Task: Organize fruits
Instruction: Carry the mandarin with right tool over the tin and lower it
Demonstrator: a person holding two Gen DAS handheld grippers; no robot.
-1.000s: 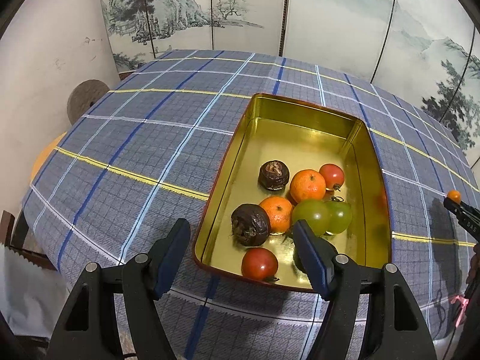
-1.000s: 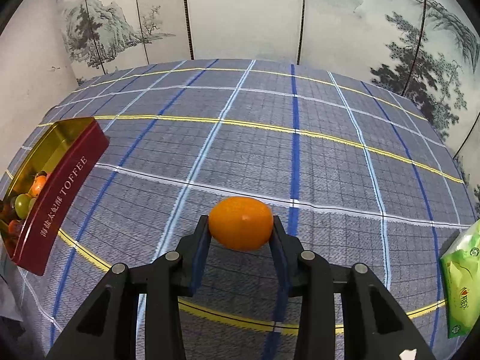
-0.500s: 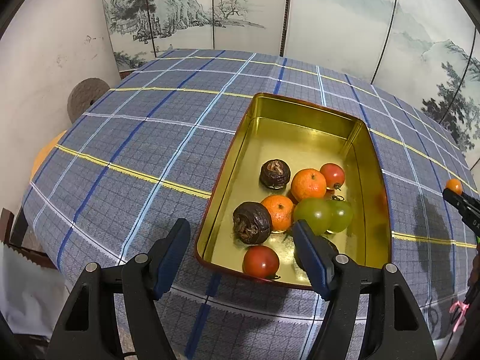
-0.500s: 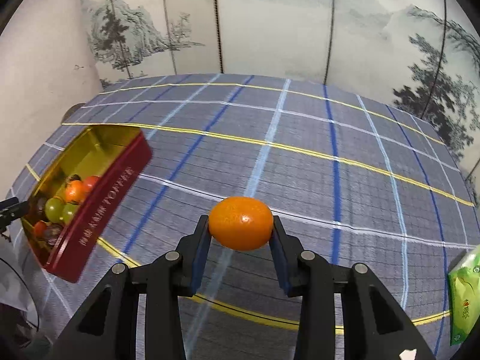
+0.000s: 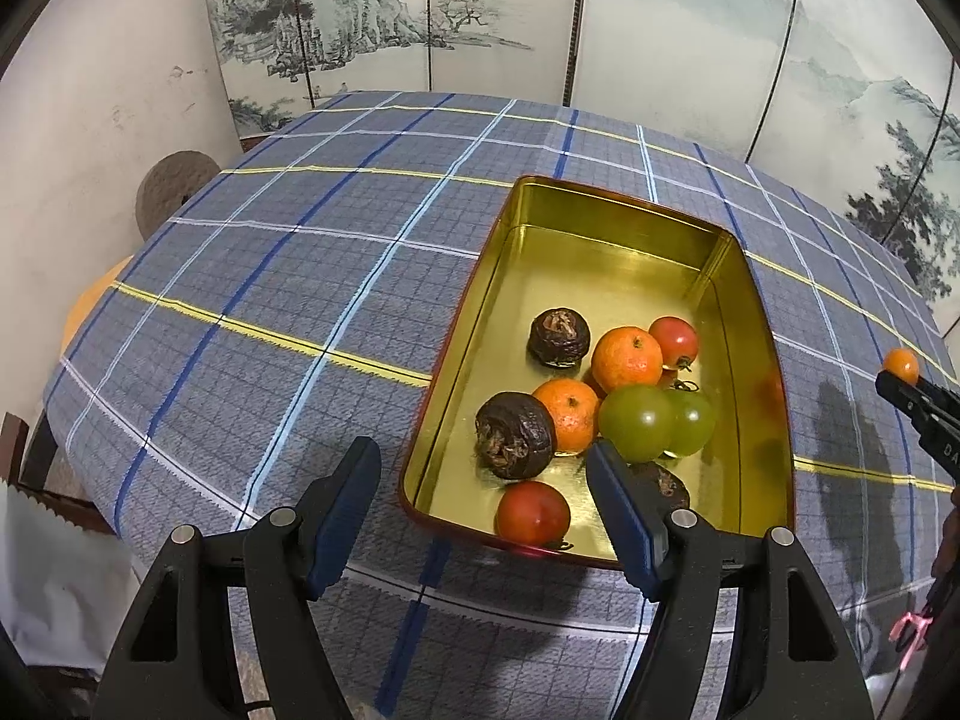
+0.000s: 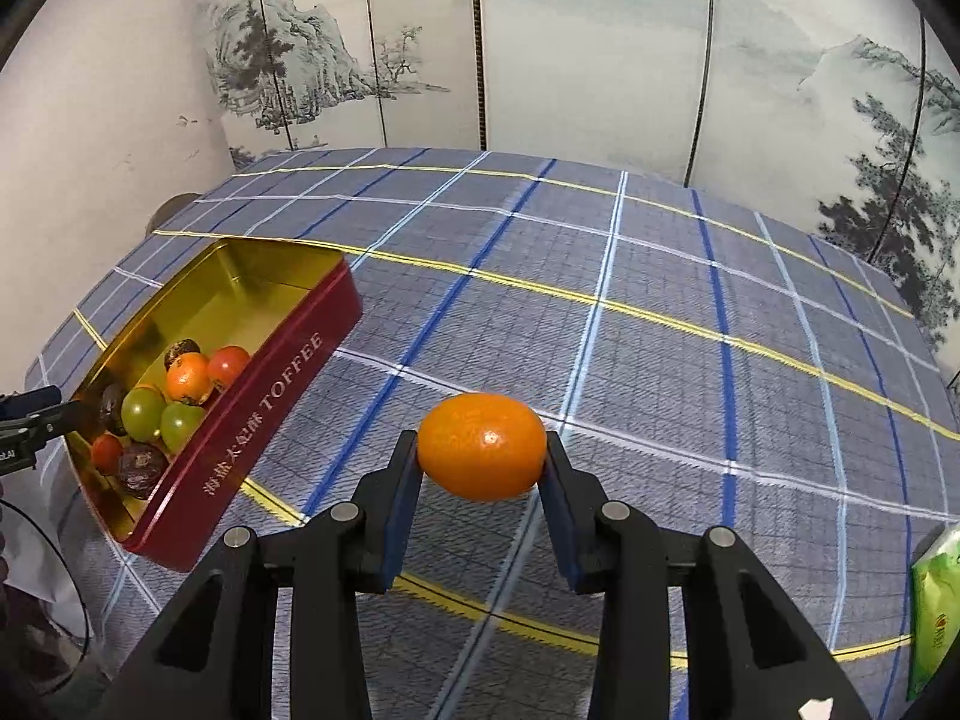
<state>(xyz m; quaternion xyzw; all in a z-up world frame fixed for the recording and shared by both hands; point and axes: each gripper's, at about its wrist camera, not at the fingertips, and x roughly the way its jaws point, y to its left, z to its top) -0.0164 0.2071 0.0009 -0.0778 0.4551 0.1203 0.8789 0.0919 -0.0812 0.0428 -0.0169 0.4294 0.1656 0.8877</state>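
while the right gripper [image 6: 482, 465] is pinching a small orange kumquat [image 6: 482, 446] between its blue pads and holding it above the plaid tablecloth [image 6: 630, 324], the red toffee tin [image 6: 264, 414] is sitting well off to the left in the right wrist view, its gold inside already carrying most of the fruit. the left gripper [image 5: 483, 507] is hovering over the tin's near end with its jaws standing spread and nothing between them. lying in the tin in the left wrist view are two mandarins [image 5: 626, 358], two green grapes [image 5: 637, 423], two tomatoes [image 5: 533, 513] at opposite ends of the cluster and dark, wrinkled brown fruits [image 5: 515, 435], all bunching in the near half while the far half is lying bare. judging from what is showing, the sorting is looking nearly done: no other loose fruit is visible on the cloth, so the kumquat appears to be the last piece, though parts of the table are falling outside both views. what is remaining is carrying it across to the tin and letting it go inside. a green packet [image 6: 933, 612] is peeking in at the right edge, well apart from the tin.
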